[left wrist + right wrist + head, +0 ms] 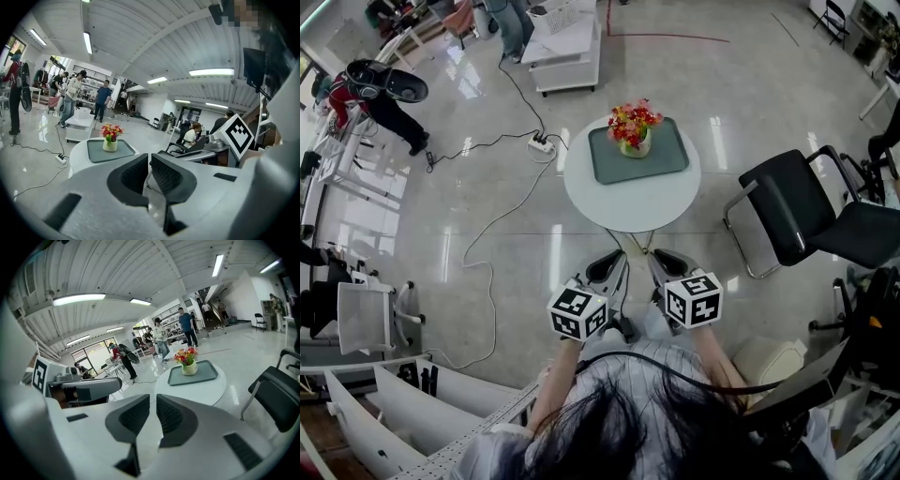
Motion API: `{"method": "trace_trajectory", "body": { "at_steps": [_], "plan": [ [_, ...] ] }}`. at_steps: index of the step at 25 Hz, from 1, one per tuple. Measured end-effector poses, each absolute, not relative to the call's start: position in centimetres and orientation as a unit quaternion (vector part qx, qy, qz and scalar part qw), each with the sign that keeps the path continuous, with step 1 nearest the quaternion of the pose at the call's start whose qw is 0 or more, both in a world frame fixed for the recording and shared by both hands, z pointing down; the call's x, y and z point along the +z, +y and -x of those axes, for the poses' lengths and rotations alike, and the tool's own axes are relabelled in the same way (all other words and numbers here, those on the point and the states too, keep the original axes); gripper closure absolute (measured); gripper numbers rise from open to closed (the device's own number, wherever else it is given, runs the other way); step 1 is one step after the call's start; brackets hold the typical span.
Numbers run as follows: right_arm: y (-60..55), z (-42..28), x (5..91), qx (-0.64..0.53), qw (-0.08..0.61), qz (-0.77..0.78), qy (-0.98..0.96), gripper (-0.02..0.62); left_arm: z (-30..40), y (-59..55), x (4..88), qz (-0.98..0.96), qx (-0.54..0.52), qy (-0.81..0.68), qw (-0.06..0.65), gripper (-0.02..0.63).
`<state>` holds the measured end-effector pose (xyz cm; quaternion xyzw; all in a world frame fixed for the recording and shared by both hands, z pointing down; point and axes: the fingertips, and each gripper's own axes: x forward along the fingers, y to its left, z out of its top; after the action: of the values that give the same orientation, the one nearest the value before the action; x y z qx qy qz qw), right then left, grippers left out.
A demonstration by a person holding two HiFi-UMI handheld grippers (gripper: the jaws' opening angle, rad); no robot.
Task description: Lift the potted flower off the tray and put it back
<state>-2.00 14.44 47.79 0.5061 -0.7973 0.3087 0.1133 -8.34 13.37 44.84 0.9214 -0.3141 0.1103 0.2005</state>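
Note:
The potted flower (pixel 633 127), red and yellow blooms in a cream pot, stands upright on the grey-green tray (pixel 666 161), near the tray's left side. The tray lies on a round white table (pixel 628 199). Both grippers hover short of the table's near edge, well away from the pot. My left gripper (pixel 620 257) is shut and empty, and so is my right gripper (pixel 656 255). In the left gripper view the flower (pixel 111 135) appears far beyond the shut left gripper (pixel 149 157). In the right gripper view the pot (pixel 188 361) stands beyond the shut right gripper (pixel 153 399).
A black chair (pixel 806 216) stands right of the table. A power strip (pixel 542 143) with a long cable lies on the floor to the left. A white cart (pixel 567 47) is behind the table. A person (pixel 380 94) bends at the far left, others stand behind.

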Motion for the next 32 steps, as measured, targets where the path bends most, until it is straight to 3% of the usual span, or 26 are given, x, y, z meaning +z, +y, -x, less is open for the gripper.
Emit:
{"method": "trace_trajectory", "body": {
  "at_steps": [8,32],
  "plan": [
    [13.8,1.9,48.2,0.312,0.098,-0.510,-0.796,0.532,9.6,13.5,45.6,-0.919,0.116,-0.319,0.200,0.586],
    [9.0,-2.3,49.9,0.322,0.121,-0.428,-0.836,0.532,4.5,7.7,45.9,-0.896,0.101,-0.383,0.201,0.586]
  ]
}}
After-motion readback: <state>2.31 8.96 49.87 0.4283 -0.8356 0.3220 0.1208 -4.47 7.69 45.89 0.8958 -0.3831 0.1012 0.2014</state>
